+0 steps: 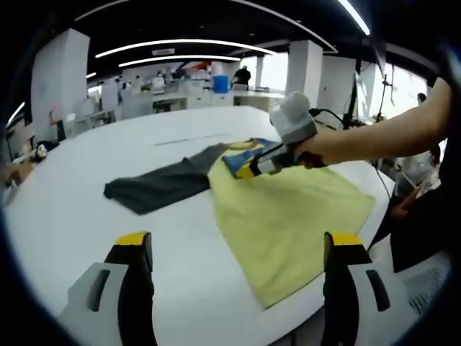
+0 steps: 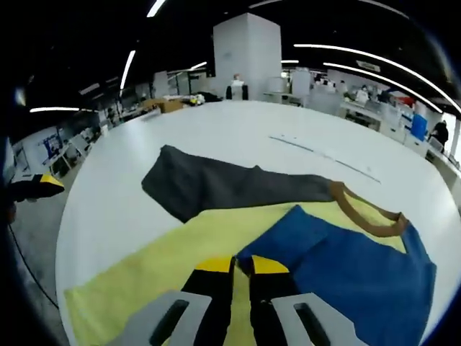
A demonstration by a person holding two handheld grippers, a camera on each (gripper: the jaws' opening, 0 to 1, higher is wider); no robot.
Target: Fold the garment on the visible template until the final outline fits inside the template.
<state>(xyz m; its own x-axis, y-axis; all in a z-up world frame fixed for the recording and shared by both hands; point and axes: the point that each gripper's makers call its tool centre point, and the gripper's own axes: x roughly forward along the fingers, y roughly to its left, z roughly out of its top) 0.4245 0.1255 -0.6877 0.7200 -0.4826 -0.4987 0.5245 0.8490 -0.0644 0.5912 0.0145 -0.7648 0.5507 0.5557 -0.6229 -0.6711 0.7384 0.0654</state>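
The garment lies flat on the round white table (image 1: pixel 86 216). It has a yellow body (image 1: pixel 288 216), a grey sleeve (image 1: pixel 162 184) spread to the left, and a blue part (image 1: pixel 241 160) near the collar. In the right gripper view the yellow body (image 2: pixel 158 267) is nearest, with the grey sleeve (image 2: pixel 216 184), blue part (image 2: pixel 360 281) and brown collar (image 2: pixel 364 216) beyond. My right gripper (image 2: pixel 242 265) is down on the corner of the blue part, jaws pinched together on the cloth. It also shows as the right gripper (image 1: pixel 252 170), held by a person's hand. My left gripper (image 1: pixel 238 241) hovers wide open over the table's near edge.
A thin line (image 2: pixel 324 155) is marked on the table beyond the garment. The person's arm (image 1: pixel 382 133) reaches in from the right. Desks, pillars and distant people stand behind the table. The left gripper's yellow jaw tip (image 2: pixel 39 184) shows off the table's left edge.
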